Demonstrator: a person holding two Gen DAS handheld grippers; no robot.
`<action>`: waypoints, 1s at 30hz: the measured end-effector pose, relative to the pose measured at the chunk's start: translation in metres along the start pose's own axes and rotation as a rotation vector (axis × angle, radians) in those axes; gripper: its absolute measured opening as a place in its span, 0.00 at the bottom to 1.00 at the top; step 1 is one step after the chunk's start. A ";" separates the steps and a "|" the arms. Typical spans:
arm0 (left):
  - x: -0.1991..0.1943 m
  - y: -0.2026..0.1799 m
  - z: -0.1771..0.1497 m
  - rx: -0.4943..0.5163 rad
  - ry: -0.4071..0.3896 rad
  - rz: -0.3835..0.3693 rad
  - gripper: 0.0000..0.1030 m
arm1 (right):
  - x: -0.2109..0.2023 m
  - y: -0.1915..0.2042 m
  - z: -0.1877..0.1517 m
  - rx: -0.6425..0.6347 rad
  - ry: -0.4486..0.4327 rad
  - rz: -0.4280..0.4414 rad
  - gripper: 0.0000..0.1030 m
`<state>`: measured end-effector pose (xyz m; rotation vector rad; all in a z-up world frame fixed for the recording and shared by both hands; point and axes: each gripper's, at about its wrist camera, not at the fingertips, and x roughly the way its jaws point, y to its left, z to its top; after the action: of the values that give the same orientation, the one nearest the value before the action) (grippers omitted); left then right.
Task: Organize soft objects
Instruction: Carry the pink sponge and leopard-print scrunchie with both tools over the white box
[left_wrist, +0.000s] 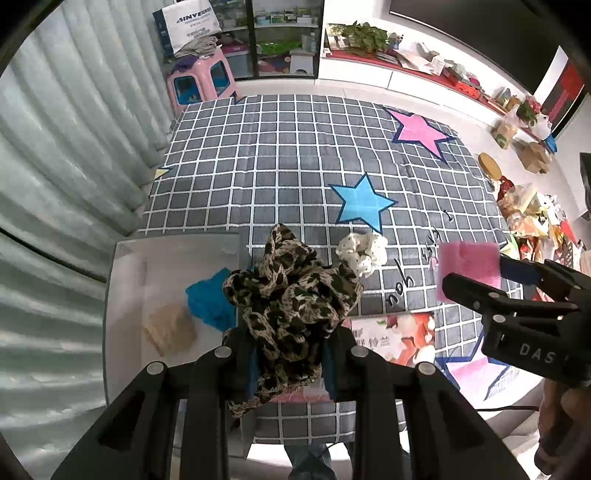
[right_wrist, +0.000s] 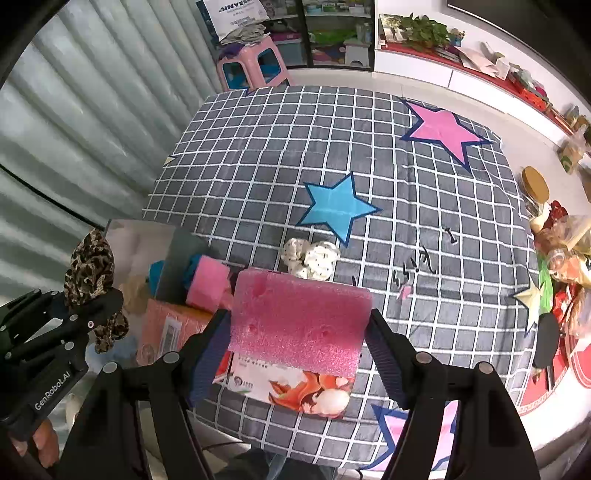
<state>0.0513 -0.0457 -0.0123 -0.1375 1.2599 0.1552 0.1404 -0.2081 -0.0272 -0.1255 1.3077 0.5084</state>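
Legible writing: "GenRobot.AI" on the left gripper (right_wrist: 92, 295) body, "DAS" on the right gripper (left_wrist: 480, 273), "SINVER…" on a white bag (left_wrist: 188, 24) far ahead. Left gripper clenched on a leopard-print fabric scrunchie (left_wrist: 291, 310), held above a clear plastic box (left_wrist: 125, 258). Right gripper grasps a pink foam sponge block (right_wrist: 299, 317). Ahead of both: a white dotted fabric scrunchie (right_wrist: 312, 258) on the grey checked cloth (right_wrist: 258, 155). Below the sponge: a printed carton (right_wrist: 306, 391).
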 end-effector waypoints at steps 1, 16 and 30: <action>-0.001 0.001 -0.003 0.000 0.000 -0.001 0.28 | 0.000 0.002 -0.003 0.001 0.001 -0.001 0.72; -0.017 0.032 -0.042 -0.032 -0.017 0.002 0.28 | -0.008 0.045 -0.036 -0.025 -0.001 0.008 0.72; -0.022 0.100 -0.085 -0.166 -0.001 0.048 0.28 | 0.001 0.121 -0.045 -0.150 0.023 0.055 0.72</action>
<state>-0.0539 0.0352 -0.0185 -0.2502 1.2494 0.3019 0.0494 -0.1175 -0.0166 -0.2211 1.2979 0.6540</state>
